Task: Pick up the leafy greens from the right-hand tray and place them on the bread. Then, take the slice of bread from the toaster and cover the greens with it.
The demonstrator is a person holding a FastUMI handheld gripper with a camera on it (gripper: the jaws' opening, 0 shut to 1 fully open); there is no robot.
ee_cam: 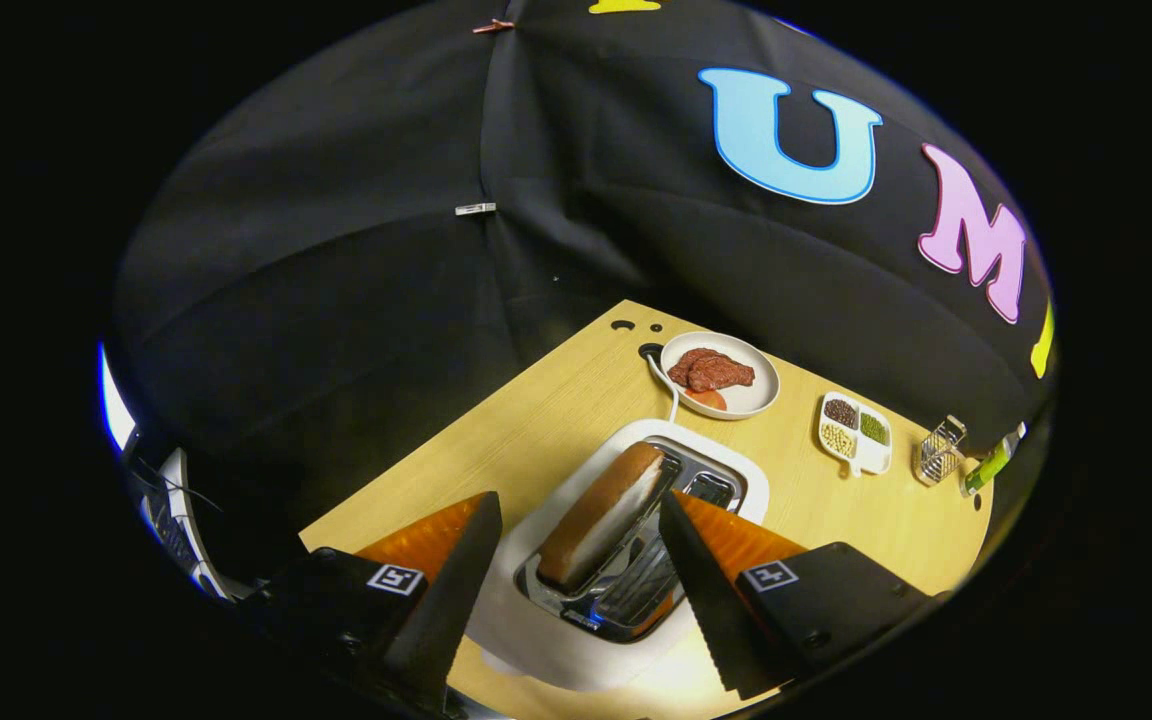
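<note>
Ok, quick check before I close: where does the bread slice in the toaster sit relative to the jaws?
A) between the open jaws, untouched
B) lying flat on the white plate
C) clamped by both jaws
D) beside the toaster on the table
A: the bread slice stands up out of a slot of the toaster, in the gap of the open gripper, with neither jaw touching it.
</note>
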